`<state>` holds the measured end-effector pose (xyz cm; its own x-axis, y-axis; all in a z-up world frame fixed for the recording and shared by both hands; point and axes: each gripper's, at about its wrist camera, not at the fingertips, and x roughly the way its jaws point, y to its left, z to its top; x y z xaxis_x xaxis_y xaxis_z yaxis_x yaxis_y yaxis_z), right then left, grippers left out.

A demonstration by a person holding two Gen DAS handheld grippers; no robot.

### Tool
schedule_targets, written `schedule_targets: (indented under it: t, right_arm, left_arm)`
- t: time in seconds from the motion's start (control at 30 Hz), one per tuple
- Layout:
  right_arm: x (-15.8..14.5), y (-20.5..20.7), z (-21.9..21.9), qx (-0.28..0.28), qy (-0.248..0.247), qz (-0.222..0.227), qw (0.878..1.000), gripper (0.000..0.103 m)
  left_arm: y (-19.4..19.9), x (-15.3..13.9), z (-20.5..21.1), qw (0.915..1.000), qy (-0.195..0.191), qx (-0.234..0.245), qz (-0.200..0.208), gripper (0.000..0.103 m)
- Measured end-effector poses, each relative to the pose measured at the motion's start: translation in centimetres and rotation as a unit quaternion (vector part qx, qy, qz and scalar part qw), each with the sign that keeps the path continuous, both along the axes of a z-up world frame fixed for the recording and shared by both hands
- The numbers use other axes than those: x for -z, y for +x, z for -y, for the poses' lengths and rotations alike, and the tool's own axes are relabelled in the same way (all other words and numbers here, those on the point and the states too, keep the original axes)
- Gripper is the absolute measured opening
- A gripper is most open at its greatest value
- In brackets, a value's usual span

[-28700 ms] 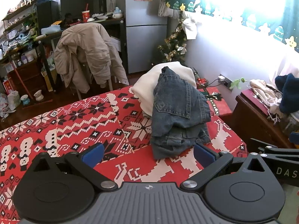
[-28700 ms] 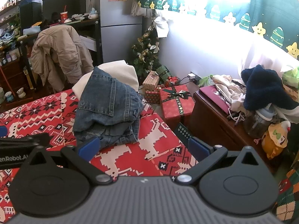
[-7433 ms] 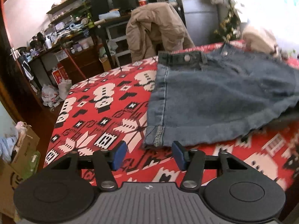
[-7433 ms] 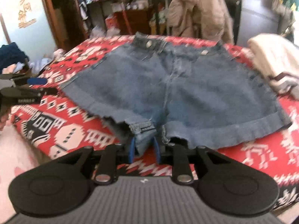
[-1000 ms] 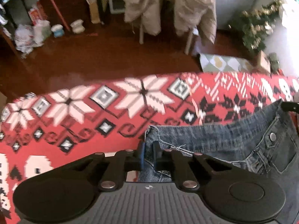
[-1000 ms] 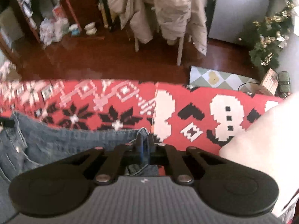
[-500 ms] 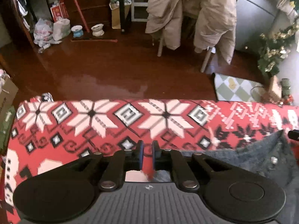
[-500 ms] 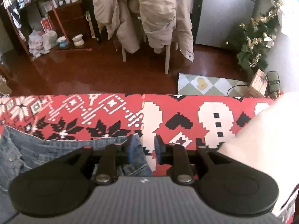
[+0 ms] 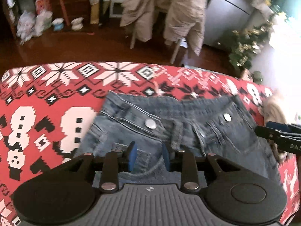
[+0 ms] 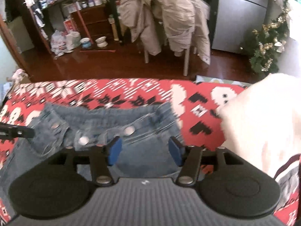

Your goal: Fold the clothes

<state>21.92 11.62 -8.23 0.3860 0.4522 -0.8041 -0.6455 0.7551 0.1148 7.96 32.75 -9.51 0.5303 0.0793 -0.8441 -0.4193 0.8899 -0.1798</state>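
Note:
The blue denim shorts (image 9: pixel 188 124) lie folded on the red patterned blanket (image 9: pixel 47 98), with the waistband and metal buttons on top, towards the far edge. My left gripper (image 9: pixel 149 157) hovers over their near left part. Its jaws are opening and the pads press on nothing. In the right wrist view the shorts (image 10: pixel 146 130) lie under my right gripper (image 10: pixel 145 150); its jaws are also opening, wide apart, with only flat denim beneath. The right gripper's tip (image 9: pixel 278 131) shows at the left wrist view's right edge.
A white garment (image 10: pixel 263 122) lies on the blanket (image 10: pixel 131 92) just right of the shorts. Beyond the bed's far edge is a dark wooden floor with a chair draped in a beige jacket (image 10: pixel 165 18), a grey fridge (image 10: pixel 242 15), a small Christmas tree (image 10: pixel 267 47) and cluttered shelves.
Both grippers were shut on the denim near the far edge; they have let go, spread their jaws and drawn back. The shorts now lie folded in front of them.

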Motion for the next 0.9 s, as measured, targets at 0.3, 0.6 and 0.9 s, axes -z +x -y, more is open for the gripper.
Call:
schedule_targets:
  t: [0.3, 0.6, 0.9]
  right_arm:
    - [2.9, -6.5, 0.0, -0.032, 0.025, 0.019, 0.999, 0.032]
    - [1.6, -14.9, 5.7, -0.017, 0.083, 0.112, 0.99, 0.012]
    - [0.2, -22.4, 10.4, -0.024, 0.107, 0.113, 0.988, 0.013]
  left_arm:
    - [-3.4, 1.7, 5.5, 0.9964, 0.042, 0.042, 0.061, 0.014]
    - [-10.5, 0.7, 10.1, 0.9912, 0.063, 0.02, 0.115, 0.01]
    - [-15.8, -0.4, 16.2, 0.9887, 0.07, 0.023, 0.131, 0.01]
